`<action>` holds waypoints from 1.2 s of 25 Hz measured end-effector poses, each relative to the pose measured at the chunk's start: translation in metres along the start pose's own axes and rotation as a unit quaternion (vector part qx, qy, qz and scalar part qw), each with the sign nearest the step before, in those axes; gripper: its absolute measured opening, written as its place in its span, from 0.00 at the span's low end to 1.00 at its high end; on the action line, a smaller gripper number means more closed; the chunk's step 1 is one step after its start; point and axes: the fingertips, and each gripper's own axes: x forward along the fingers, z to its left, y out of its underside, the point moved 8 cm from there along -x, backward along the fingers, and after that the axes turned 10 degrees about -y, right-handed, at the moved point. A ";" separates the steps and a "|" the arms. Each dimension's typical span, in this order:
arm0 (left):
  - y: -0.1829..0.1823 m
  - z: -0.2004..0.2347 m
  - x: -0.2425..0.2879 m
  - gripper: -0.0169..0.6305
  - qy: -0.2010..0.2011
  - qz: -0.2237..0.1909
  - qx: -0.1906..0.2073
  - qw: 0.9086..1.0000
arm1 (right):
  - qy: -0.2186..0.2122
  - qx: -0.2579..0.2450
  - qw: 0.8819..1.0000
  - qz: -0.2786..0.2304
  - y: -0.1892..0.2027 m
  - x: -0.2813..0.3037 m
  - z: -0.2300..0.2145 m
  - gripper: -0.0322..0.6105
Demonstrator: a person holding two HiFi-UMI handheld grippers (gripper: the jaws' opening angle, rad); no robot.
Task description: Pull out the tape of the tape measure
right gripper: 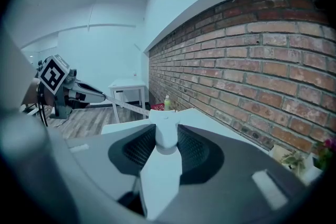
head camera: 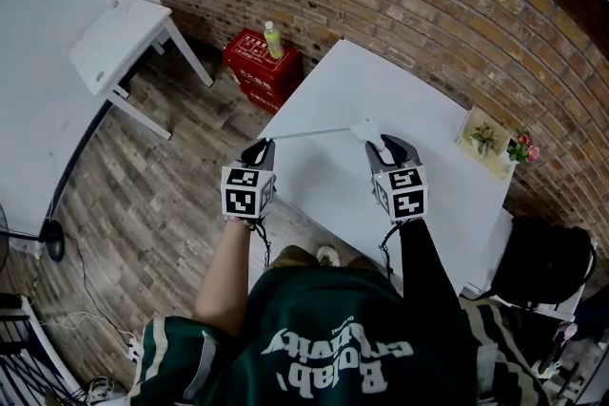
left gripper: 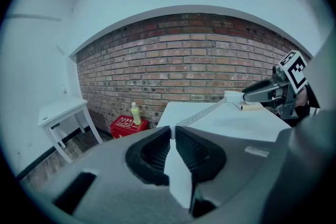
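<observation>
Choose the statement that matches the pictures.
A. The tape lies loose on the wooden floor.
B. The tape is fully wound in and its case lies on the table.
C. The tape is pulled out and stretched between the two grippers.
C: the tape runs taut from the jaws of the left gripper to the white case held in the jaws of the right gripper.

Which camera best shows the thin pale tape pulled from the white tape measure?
Head view: the whole thin pale tape shows end to end. The left gripper view and the right gripper view show it foreshortened.
</observation>
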 end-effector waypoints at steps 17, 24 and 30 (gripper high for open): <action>0.003 0.015 0.008 0.08 -0.020 0.003 -0.010 1.000 | 0.025 0.008 1.000 0.009 0.006 0.002 -0.016 0.27; 0.002 0.020 0.009 0.08 -0.022 0.003 -0.015 1.000 | 0.023 0.003 1.000 0.011 0.002 0.007 -0.014 0.27; 0.006 0.039 0.004 0.08 -0.040 0.002 -0.037 0.998 | 0.033 0.013 0.999 0.014 0.004 0.005 -0.021 0.27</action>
